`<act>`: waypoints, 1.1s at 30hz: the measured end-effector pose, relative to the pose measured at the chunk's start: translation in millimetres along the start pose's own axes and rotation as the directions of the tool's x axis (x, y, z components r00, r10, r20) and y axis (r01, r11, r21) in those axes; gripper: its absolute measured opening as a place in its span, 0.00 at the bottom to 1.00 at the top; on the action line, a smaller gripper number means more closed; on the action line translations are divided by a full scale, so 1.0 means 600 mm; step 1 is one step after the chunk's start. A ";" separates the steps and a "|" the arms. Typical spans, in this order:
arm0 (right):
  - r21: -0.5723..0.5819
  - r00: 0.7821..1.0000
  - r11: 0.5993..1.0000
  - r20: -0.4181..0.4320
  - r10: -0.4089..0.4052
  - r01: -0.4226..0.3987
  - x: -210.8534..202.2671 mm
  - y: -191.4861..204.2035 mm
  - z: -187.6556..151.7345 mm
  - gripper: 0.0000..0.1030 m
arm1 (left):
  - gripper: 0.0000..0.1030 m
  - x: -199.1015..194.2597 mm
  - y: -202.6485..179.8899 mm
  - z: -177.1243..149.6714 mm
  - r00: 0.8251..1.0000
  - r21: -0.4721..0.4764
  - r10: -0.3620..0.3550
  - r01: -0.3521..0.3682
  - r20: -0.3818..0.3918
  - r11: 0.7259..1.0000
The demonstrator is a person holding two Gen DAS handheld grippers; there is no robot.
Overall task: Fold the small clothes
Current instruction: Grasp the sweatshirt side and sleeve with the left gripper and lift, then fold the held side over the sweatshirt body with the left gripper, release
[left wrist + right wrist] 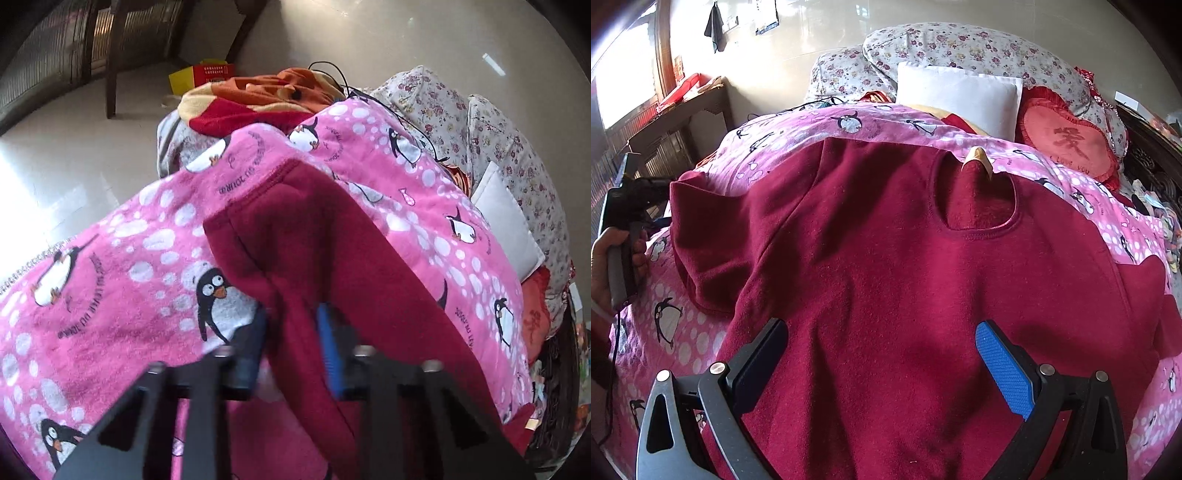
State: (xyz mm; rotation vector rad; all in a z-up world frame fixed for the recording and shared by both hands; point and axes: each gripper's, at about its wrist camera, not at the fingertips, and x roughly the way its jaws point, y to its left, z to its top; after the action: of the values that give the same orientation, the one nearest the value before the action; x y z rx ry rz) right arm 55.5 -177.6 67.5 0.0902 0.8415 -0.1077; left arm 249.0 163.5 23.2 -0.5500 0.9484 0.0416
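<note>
— Between the fingers of the left tool, what's held?

— A fold of the maroon sweatshirt's sleeve. The pads are closed down on the fleece, and the cuff end runs away from the tool toward the bed's far side, so the sleeve's long axis lies roughly along the tool's line of sight.

— And the right tool?

— Spread wide and holding nothing. It hovers over the lower body of the sweatshirt, which lies flat, front up, on the pink penguin blanket, collar toward the head of the bed.

— So which side makes the next fold?

— I'd judge the left: it already has the sleeve, and that sleeve needs carrying inward across the chest. The right is nearer the hem.

— How's the cloth?

— Thick, matte fleece, soft and limp, with a ribbed round neckline; it should drape rather than hold a crease.

— Farther back?

— A white pillow, a red heart cushion, then floral bedding at the headboard edge.
</note>
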 end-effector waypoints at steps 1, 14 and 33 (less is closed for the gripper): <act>0.001 1.000 1.000 -0.001 0.000 0.000 -0.001 0.000 0.000 1.00 | 0.11 -0.009 -0.001 0.000 1.000 0.008 -0.014 0.014 0.010 1.000; 0.052 0.998 0.999 0.060 -0.005 0.002 -0.065 -0.053 0.006 1.00 | 0.10 -0.370 -0.186 -0.089 0.938 0.401 -0.265 0.159 0.225 0.902; 0.290 0.974 0.932 -0.002 -0.226 0.217 -0.163 -0.340 -0.100 1.00 | 0.10 -0.226 -0.527 -0.566 0.888 0.685 -0.308 0.459 -0.342 0.565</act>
State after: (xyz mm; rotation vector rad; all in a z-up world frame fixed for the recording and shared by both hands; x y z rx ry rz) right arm -79.9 -366.5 93.3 0.2674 0.7984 -0.4445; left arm -3.9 -239.1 109.3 0.0463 0.9072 -0.8055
